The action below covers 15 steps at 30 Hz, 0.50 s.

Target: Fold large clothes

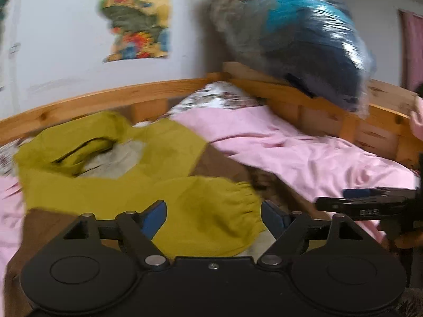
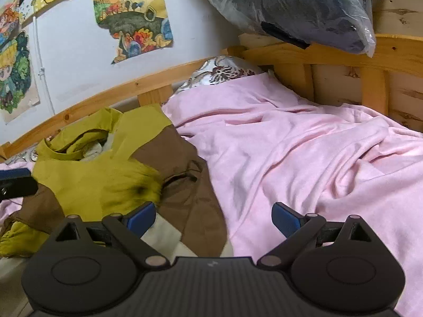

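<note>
A mustard-and-brown jacket (image 1: 111, 185) lies spread on a pink bedsheet (image 1: 304, 158), filling the lower left and centre of the left wrist view, its hood bunched at the upper left of the garment near the wooden bed rail (image 1: 105, 100). One yellow sleeve (image 1: 219, 211), with its gathered cuff, lies across the body of the garment in the lower centre of that frame, directly between the blue pads of the left gripper (image 1: 214, 218). The jaws stand wide apart, their pads pressing on nothing; the cloth lies loose beneath them.

In the right wrist view the right gripper (image 2: 212, 218) is likewise wide open and empty, hovering over the brown hem of the jacket and the sheet at the bottom of the frame. The same sleeve appears blurred at centre left.

Judged from how the garment lies, the fold is at an early stage: one sleeve looks laid inward over the front, while the hood is still rumpled, a second yellow cuff (image 2: 15, 237) trails at the lower left edge, and the brown lower half remains unfolded. A plastic-wrapped bundle (image 2: 304, 8) sits on the headboard at the upper right, clear of the work.
</note>
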Available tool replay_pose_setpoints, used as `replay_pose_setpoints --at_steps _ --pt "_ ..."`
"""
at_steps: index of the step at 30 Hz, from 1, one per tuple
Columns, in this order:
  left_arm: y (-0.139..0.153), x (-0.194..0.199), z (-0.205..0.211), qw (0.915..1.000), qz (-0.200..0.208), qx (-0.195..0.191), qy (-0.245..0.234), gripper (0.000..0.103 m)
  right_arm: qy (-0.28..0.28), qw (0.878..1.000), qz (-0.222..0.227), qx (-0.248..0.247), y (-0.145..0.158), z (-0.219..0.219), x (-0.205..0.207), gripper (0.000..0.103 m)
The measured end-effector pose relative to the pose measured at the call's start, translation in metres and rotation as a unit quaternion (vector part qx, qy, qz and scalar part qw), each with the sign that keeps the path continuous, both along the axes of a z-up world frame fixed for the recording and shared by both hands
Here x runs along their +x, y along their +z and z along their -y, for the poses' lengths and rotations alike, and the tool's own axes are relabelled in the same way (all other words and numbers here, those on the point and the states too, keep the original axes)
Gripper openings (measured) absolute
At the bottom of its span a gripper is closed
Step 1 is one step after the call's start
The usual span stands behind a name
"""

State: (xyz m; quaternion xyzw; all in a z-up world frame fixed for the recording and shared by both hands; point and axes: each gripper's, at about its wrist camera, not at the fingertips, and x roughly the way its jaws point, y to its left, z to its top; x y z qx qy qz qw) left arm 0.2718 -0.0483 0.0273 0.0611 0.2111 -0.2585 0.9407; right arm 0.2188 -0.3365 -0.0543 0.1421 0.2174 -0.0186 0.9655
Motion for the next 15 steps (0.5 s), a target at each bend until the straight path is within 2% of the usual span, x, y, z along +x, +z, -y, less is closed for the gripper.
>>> replay_pose_setpoints --at_steps 2,3,5,6,8,9,11,13,15 --pt "0.002 0.004 -0.02 0.9973 -0.003 0.002 0.073 0.081 0.009 1.0 0.003 -0.002 -0.001 -0.004 0.0 0.097" --pt "0.0 0.009 -0.033 0.9922 -0.007 0.008 0.124 0.081 0.014 1.0 0.004 -0.004 -0.002 -0.006 0.0 0.097" --pt "-0.004 0.023 -0.062 0.9726 -0.022 0.018 0.231 0.078 0.02 1.0 0.003 -0.008 -0.002 -0.01 -0.001 0.097" --pt "-0.009 0.032 -0.083 0.9573 -0.032 0.014 0.287 0.075 0.023 1.0 0.004 -0.008 -0.003 -0.011 -0.001 0.097" --pt "-0.019 0.048 -0.121 0.9365 -0.054 -0.016 0.346 0.07 0.027 1.0 0.004 -0.01 -0.004 -0.013 -0.001 0.097" --pt "-0.025 0.056 -0.138 0.9294 -0.066 -0.029 0.362 0.068 0.028 1.0 0.004 -0.011 -0.005 -0.014 -0.001 0.097" --pt "-0.037 0.072 -0.159 0.9193 -0.089 -0.03 0.382 0.067 0.032 0.999 0.004 -0.014 -0.008 -0.017 0.001 0.097" --pt "-0.046 0.086 -0.169 0.9172 -0.108 -0.029 0.383 0.065 0.038 0.999 0.003 -0.016 -0.012 -0.02 0.002 0.097" --pt "-0.053 0.097 -0.174 0.9198 -0.131 -0.039 0.368 0.065 0.045 0.999 0.001 -0.021 -0.015 -0.024 0.004 0.097"
